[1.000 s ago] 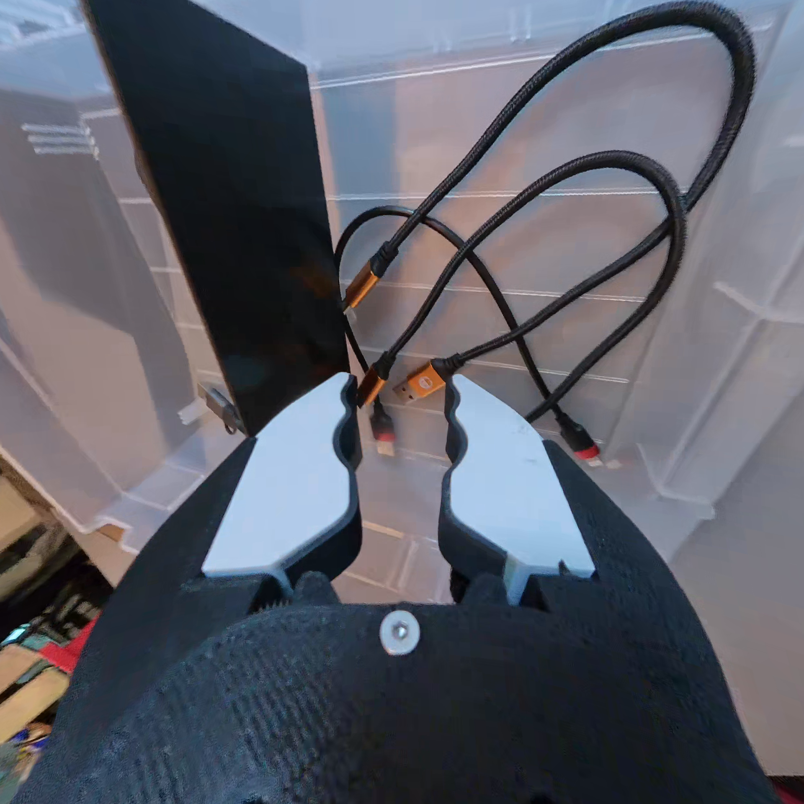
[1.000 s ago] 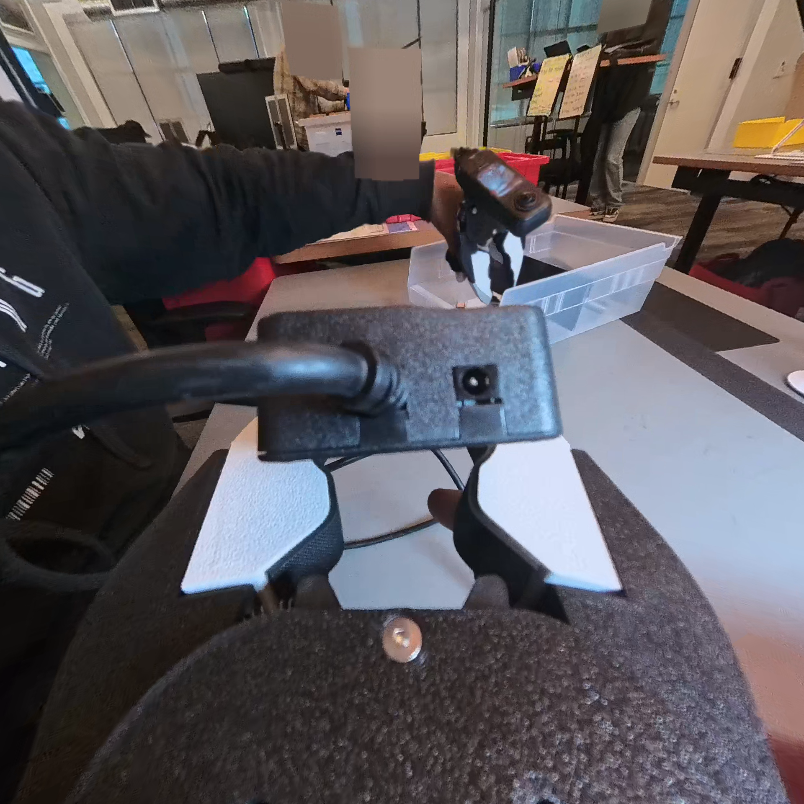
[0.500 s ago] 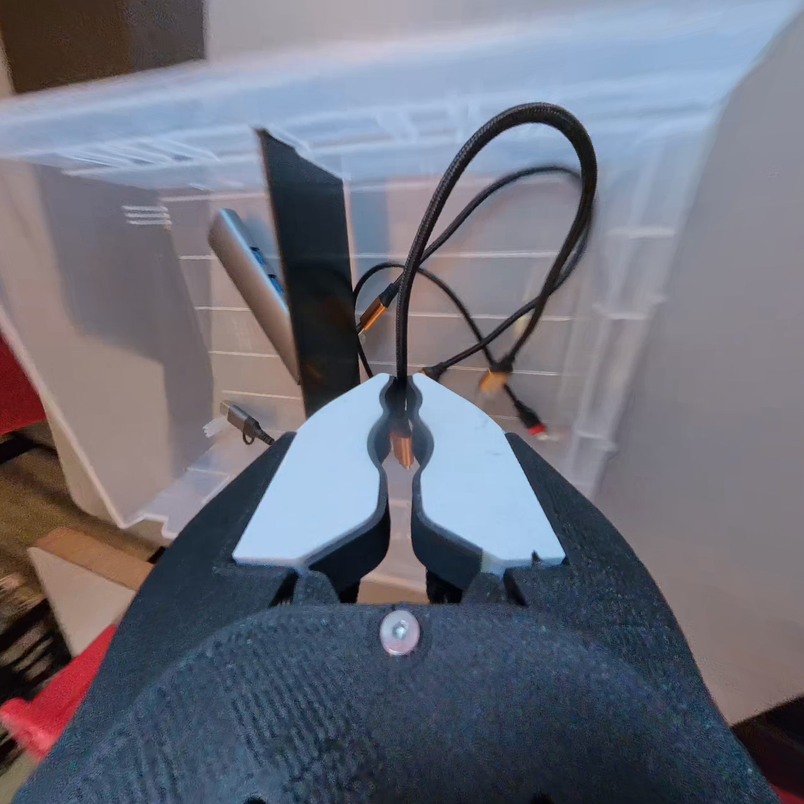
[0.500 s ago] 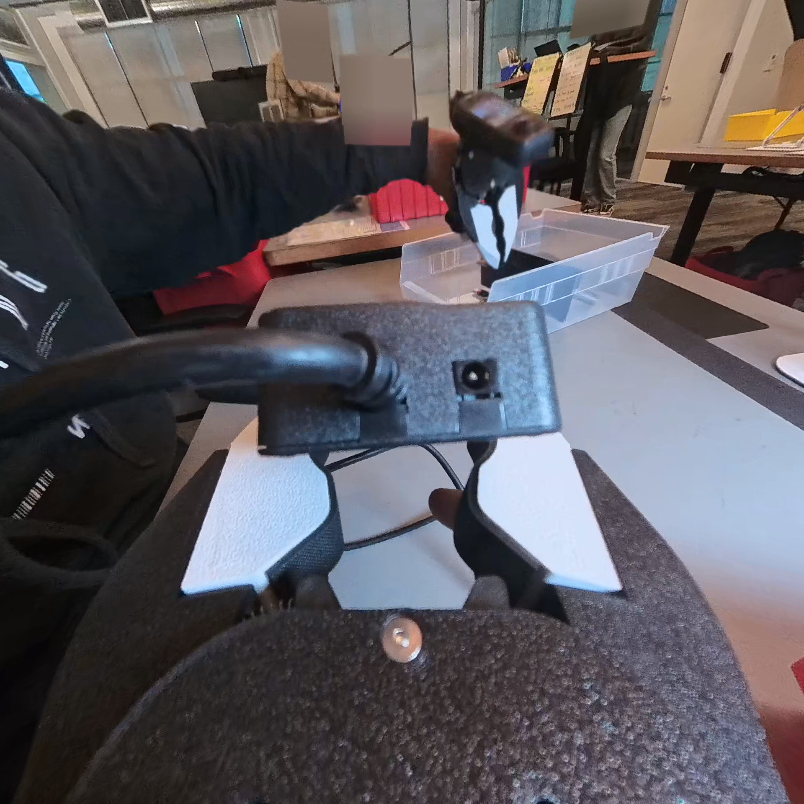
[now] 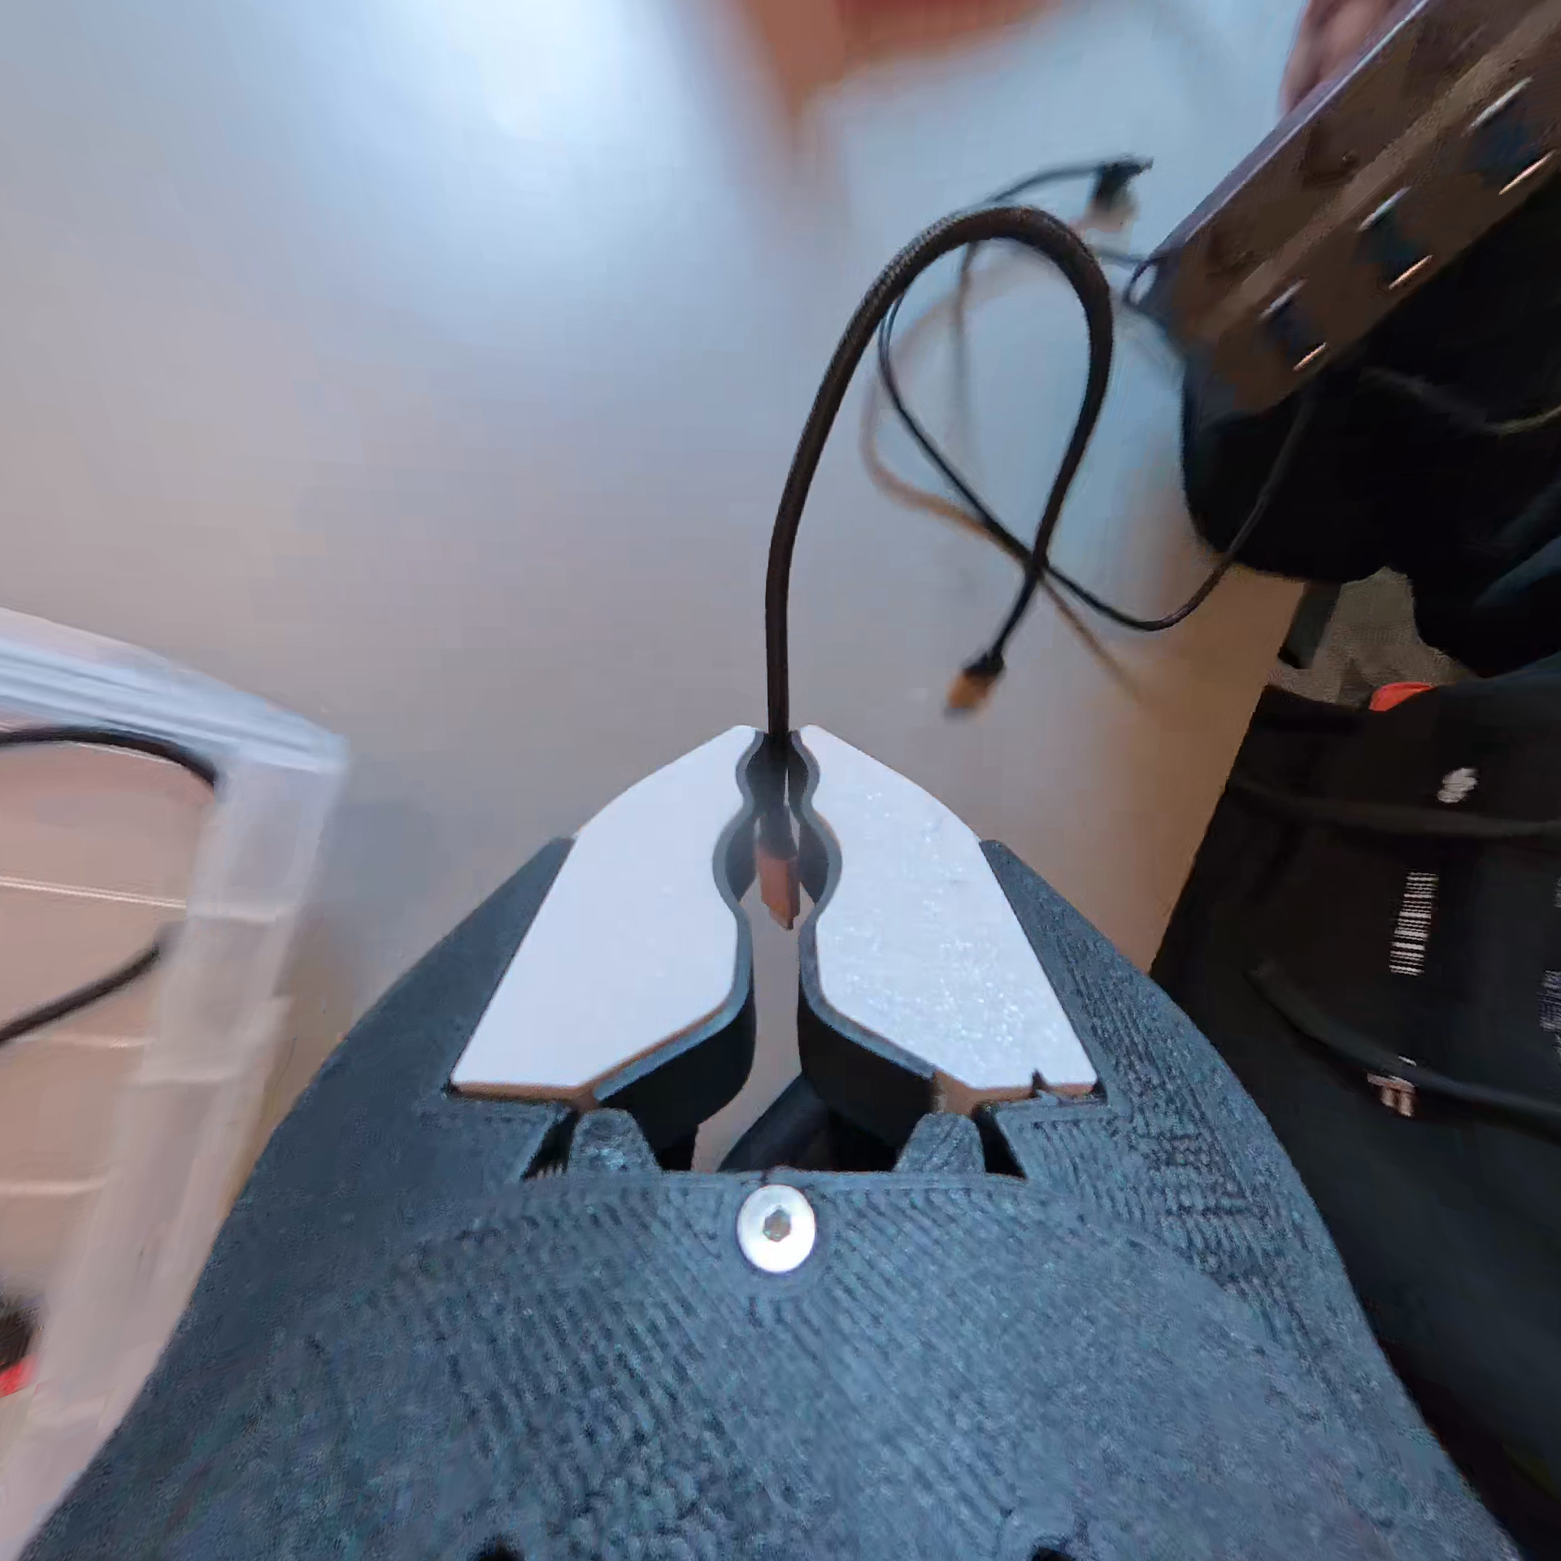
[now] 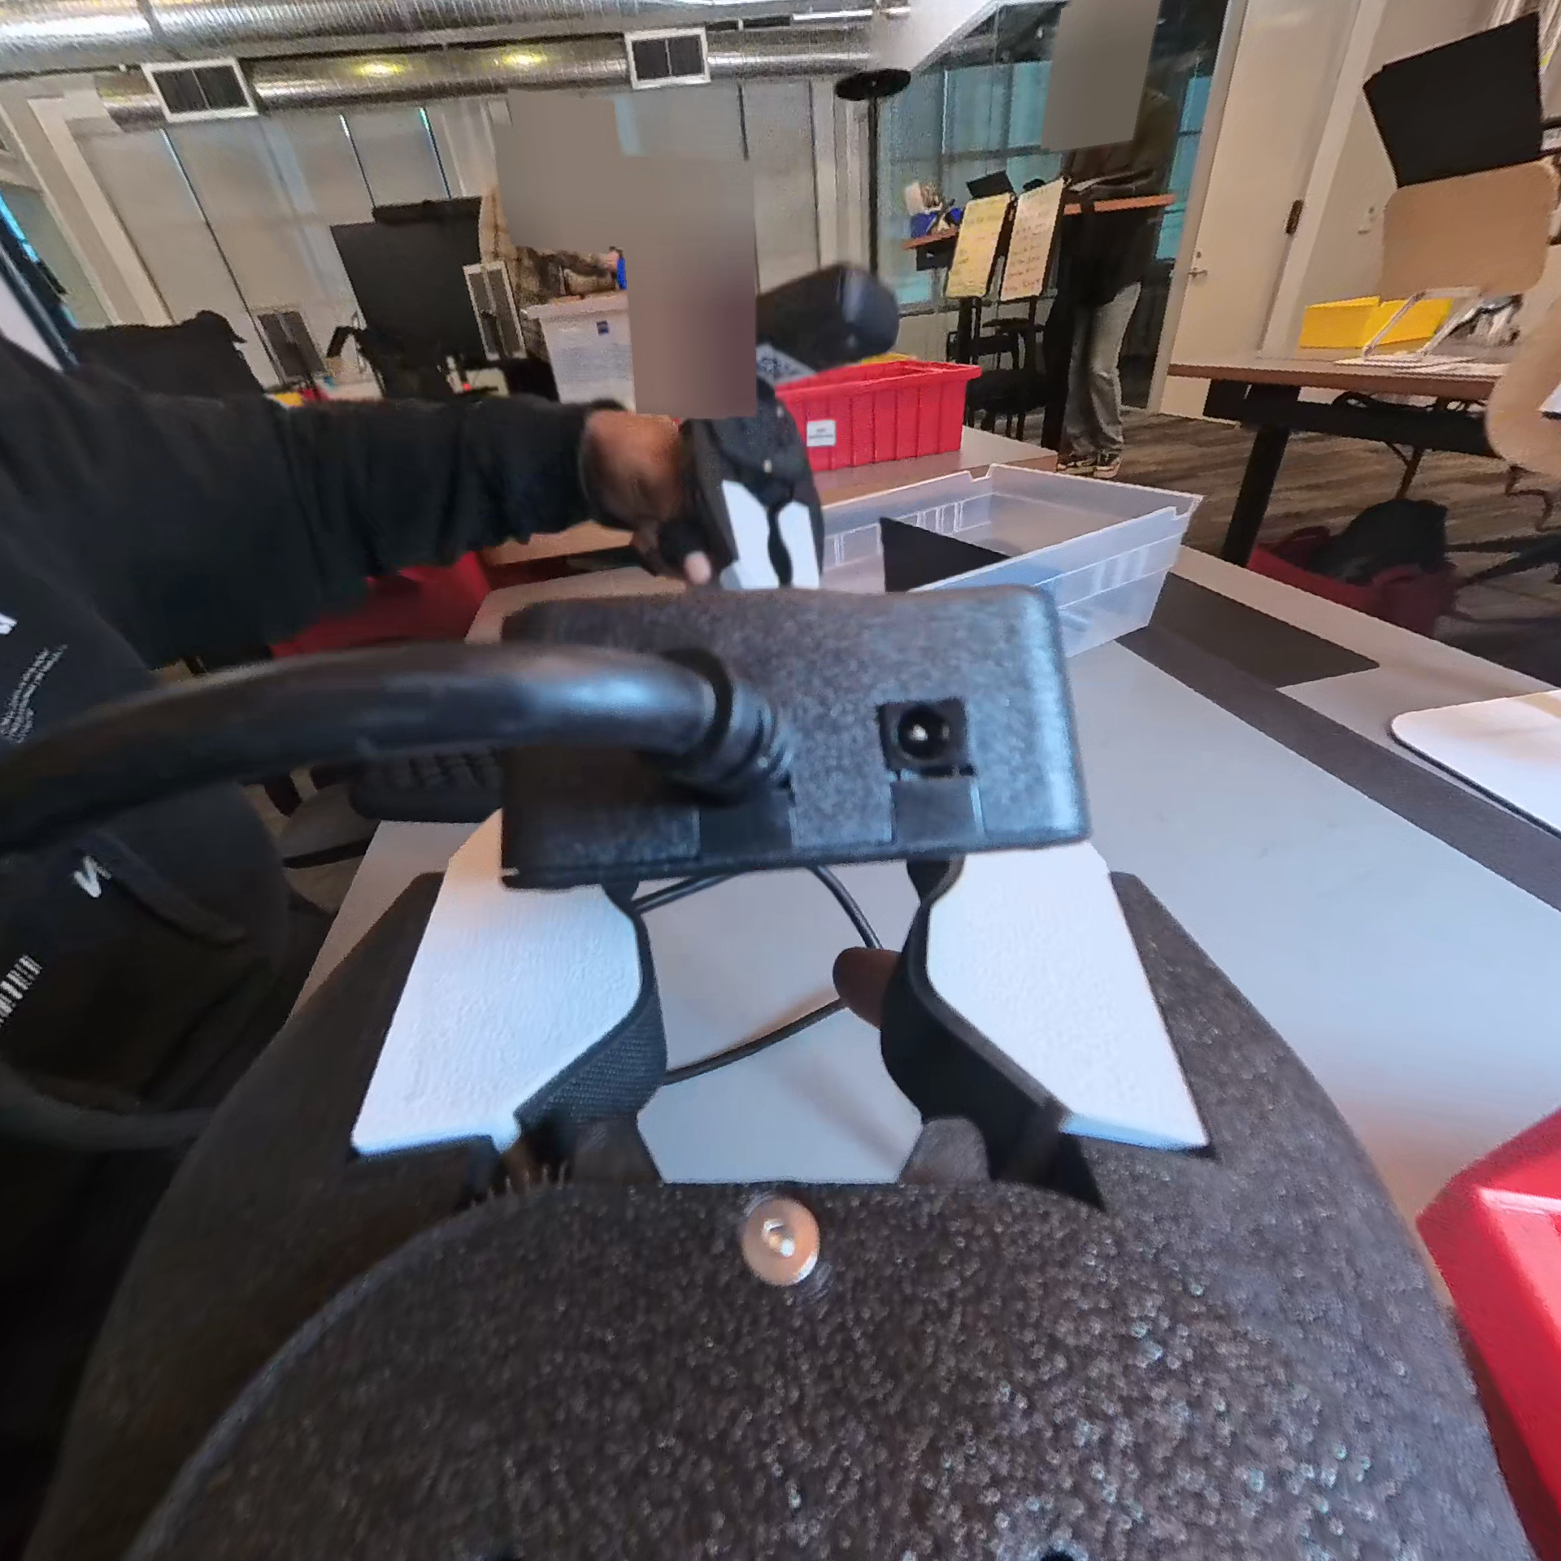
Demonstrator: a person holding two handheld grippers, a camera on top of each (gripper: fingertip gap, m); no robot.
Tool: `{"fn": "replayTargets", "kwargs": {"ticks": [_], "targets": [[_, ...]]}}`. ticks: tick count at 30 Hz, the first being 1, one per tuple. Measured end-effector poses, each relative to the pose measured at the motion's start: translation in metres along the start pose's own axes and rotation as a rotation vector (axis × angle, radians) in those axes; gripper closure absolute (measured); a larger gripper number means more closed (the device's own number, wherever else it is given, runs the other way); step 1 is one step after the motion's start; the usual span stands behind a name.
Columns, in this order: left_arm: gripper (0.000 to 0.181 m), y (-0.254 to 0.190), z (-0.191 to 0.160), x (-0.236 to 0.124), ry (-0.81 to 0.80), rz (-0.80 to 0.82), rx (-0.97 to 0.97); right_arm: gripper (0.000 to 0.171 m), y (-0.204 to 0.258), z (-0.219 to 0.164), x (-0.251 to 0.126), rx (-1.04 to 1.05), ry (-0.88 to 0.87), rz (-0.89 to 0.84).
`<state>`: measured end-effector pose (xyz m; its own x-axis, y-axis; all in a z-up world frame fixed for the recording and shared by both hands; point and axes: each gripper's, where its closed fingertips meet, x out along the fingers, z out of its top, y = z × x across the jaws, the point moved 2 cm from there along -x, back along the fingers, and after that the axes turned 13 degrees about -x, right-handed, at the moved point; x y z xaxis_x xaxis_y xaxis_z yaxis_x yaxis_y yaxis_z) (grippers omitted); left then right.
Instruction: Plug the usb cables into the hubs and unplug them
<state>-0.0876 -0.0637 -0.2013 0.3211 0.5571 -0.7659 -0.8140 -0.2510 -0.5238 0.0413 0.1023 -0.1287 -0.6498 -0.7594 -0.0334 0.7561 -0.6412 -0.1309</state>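
Two grippers: both I read as loaded.
Left gripper (image 5: 778, 832): my jaws clenched on cable (image 5: 853, 405); orange plug between them, cord arching ahead.
Right gripper (image 6: 781, 878): my jaws grasp hub (image 6: 845, 718) across their tips.
Bin (image 6: 1098, 541): beyond hub.

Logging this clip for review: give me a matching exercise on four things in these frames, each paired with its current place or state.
Things:
1. braided USB cable
2. black hub
3. clear plastic bin
4. red bin

Places or states:
A. on the table, holding a black divider
B. pinched at its orange plug by the left hand-held gripper
C. on a farther surface behind the clear one
D. held by the right hand-held gripper, a thick cord entering one end

Pairs: 1-B, 2-D, 3-A, 4-C
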Motion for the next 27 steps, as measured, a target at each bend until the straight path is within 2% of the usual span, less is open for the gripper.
{"fn": "replayTargets", "kwargs": {"ticks": [2, 3, 5, 10, 13, 16, 20, 24, 27], "targets": [[0.170, 0.011, -0.019, 0.021, 0.049, 0.055, 0.012, 0.108, -0.003, -0.001, -0.004, 0.003, -0.002, -0.014], [0.160, 0.017, -0.024, 0.025, 0.057, 0.099, 0.060, 0.108, -0.004, -0.001, -0.006, 0.004, -0.001, -0.020], [0.155, 0.019, -0.027, 0.021, 0.052, 0.180, 0.198, 0.108, -0.007, -0.002, -0.008, 0.007, 0.003, -0.026], [0.148, -0.013, -0.014, 0.019, 0.024, 0.338, 0.697, 0.108, -0.014, -0.008, -0.010, 0.020, 0.016, -0.038], [0.148, -0.036, -0.012, 0.044, 0.083, 0.327, 0.956, 0.108, -0.016, -0.012, -0.011, 0.028, 0.028, -0.047], [0.148, -0.037, -0.007, 0.076, 0.197, 0.329, 1.180, 0.108, -0.017, -0.015, -0.012, 0.030, 0.039, -0.048], [0.145, -0.020, 0.005, 0.108, 0.374, 0.307, 1.295, 0.108, -0.018, -0.017, -0.016, 0.033, 0.044, -0.052], [0.142, -0.026, 0.013, 0.121, 0.442, 0.185, 1.339, 0.108, -0.021, -0.020, -0.022, 0.045, 0.042, -0.054], [0.148, -0.030, 0.010, 0.125, 0.498, 0.095, 1.301, 0.108, -0.023, -0.023, -0.025, 0.059, 0.043, -0.047]]}}
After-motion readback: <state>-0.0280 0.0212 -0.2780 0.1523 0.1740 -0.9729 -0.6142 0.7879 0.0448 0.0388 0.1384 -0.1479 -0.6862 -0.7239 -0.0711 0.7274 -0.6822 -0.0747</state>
